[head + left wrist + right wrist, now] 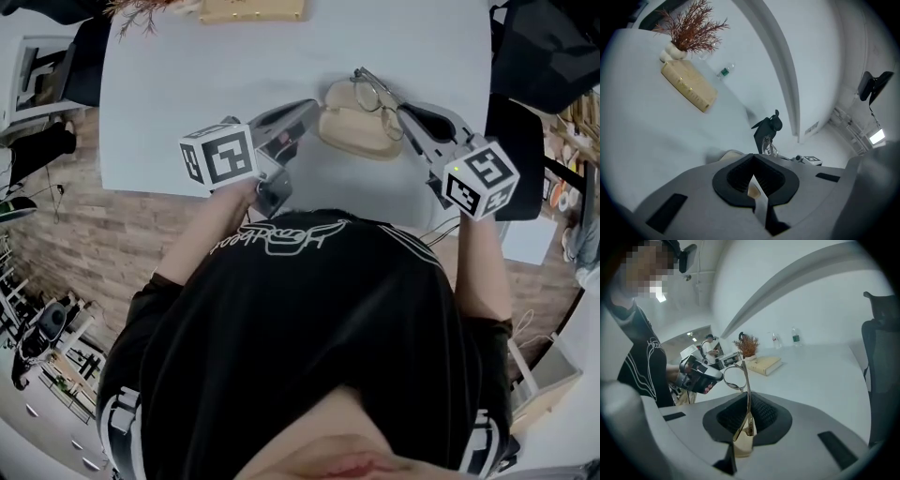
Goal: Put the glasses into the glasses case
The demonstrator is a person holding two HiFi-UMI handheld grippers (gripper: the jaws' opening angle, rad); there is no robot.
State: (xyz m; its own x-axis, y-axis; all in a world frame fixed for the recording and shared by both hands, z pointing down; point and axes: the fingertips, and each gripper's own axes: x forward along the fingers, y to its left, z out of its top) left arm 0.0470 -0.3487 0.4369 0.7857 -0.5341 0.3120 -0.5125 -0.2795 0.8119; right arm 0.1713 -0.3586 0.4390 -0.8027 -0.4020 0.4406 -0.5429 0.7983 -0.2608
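Observation:
An open beige glasses case (361,133) lies on the white table (187,112) just ahead of me. My left gripper (312,111) comes in from the left and is shut on the case's near-left edge; a beige sliver (753,189) shows between its jaws. My right gripper (405,111) is shut on the thin metal-framed glasses (373,92), which hang over the right end of the case. In the right gripper view one gold temple (746,420) runs down between the jaws and a round lens (733,378) sticks up above them. The left gripper view also shows the glasses (768,146).
A tan wooden box (251,9) and a dried plant in a white vase (689,30) stand at the table's far edge, with a small bottle (724,71) near them. Black chairs (544,52) stand at the table's right side.

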